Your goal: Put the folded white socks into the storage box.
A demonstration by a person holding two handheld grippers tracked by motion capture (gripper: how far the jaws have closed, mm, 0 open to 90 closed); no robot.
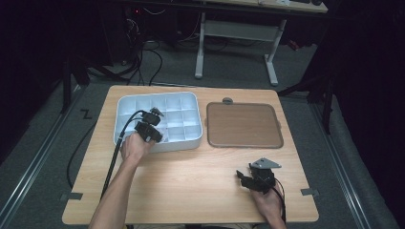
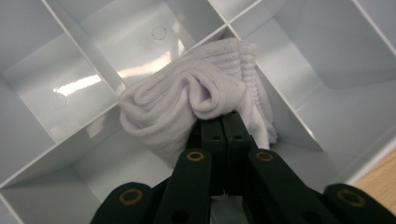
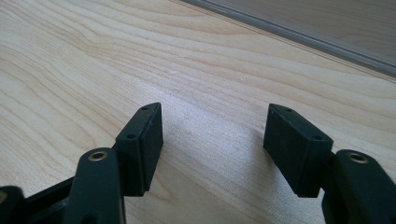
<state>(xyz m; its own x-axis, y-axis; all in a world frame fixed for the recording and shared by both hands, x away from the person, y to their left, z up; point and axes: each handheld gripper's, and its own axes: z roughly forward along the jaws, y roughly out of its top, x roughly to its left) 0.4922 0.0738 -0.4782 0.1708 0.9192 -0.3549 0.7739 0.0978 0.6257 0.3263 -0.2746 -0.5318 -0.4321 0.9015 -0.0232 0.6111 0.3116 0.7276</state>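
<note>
The left gripper [image 2: 223,122] has its jaws pressed together on a fold of a white sock [image 2: 196,100], pinching the bunched knit right at its tips. In the left gripper view the sock sits just ahead of the jaws, draped across a divider where several cells of the white compartment tray [image 2: 70,51] meet; whether it rests on the cell floor or hangs from the grip cannot be told. In the high view this left gripper [image 1: 149,125] is poised over the tray's [image 1: 125,101] near-left part, pointing away from the person and down into the cells. The left hand [image 1: 136,147] behind it is at the tray's near edge, and the bare forearm runs back and down to the near edge of the wooden table [image 1: 191,181], with the black cable trailing beside it.

The right gripper [image 3: 212,140] stands with its jaws wide apart and nothing between them, only bare table wood beneath. In the high view the right gripper [image 1: 248,177] sits low near the table's near-right corner, jaws aimed leftward, its grey three-cornered plate on top; the right hand [image 1: 270,202] holds it from behind. Beyond it, just beside the compartment tray, lies a brown flat tray [image 1: 243,125].
</note>
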